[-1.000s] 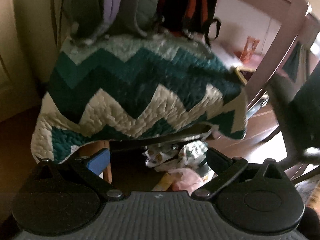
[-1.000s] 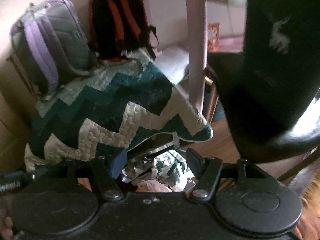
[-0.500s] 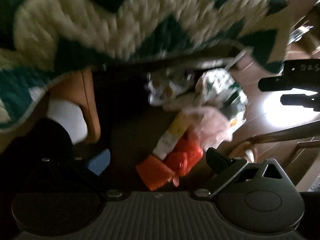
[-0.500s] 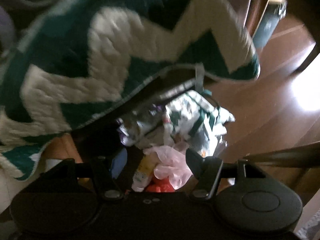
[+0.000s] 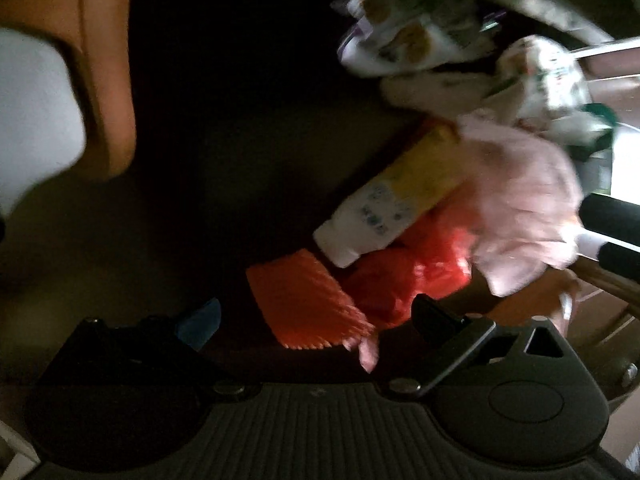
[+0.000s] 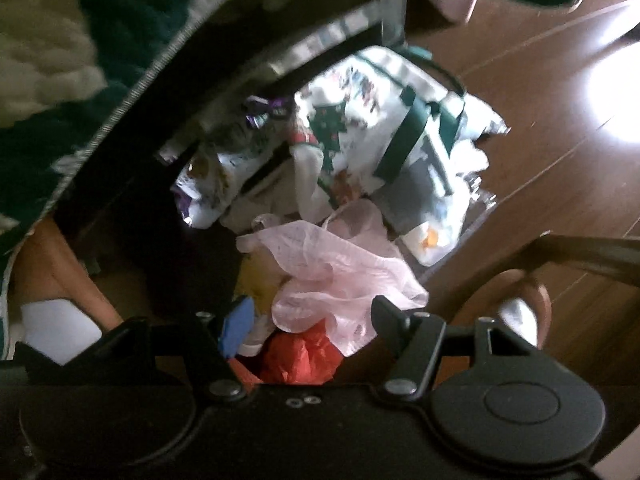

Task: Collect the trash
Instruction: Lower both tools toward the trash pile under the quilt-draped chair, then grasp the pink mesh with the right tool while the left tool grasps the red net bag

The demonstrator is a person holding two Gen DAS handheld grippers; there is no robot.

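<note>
a: under the quilt edge, on the wood floor, trash pile sits mid-frame in both wrist views.
b: contents?
a: left view: orange ribbed piece at 6 o'clock, red plastic bag touching it, white-and-yellow bottle lying tilted across the bag, pink plastic bag at 3 o'clock, printed wrappers at 1 o'clock.
b: tongs?
a: left tongs spread apart, nothing between, orange piece sits in the gap. right tongs also spread, empty, pink bag and red bag showing between the fingers.
b: anything else?
a: right view: green-and-white printed bag at 12 o'clock behind the pink one. left frame blurred, dark at 9 o'clock.
</note>
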